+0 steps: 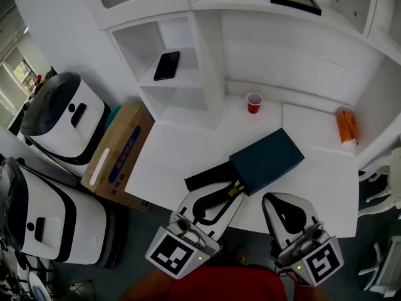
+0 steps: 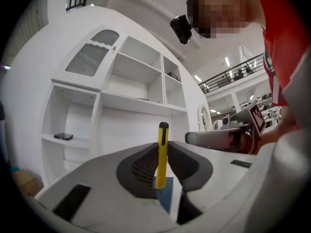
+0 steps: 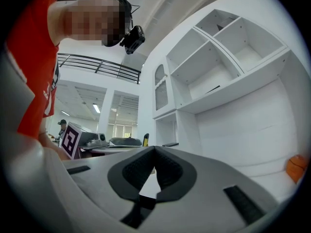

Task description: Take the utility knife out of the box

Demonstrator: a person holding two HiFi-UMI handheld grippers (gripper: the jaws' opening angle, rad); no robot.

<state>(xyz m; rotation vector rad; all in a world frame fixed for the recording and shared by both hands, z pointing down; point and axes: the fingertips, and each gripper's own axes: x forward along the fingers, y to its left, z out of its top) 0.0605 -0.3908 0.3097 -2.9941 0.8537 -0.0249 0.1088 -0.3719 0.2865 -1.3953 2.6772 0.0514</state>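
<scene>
A dark teal box point(image 1: 267, 160) lies on the white table point(image 1: 182, 149), with a black flat part point(image 1: 203, 178) sticking out at its left end. My left gripper point(image 1: 234, 190) is at the box's near left corner, shut on a yellow utility knife point(image 1: 237, 186). In the left gripper view the knife point(image 2: 161, 152) stands upright between the pads, its black tip above the jaws, with a corner of the box point(image 2: 168, 194) below. My right gripper point(image 1: 270, 200) hangs just in front of the box, its jaws meeting with nothing between them point(image 3: 154, 150).
A red cup point(image 1: 254, 102) stands at the back of the table and an orange object point(image 1: 346, 125) lies at the far right. A black phone point(image 1: 166, 65) rests on a shelf. A cardboard box point(image 1: 118, 155) and two white machines point(image 1: 59, 121) stand left of the table.
</scene>
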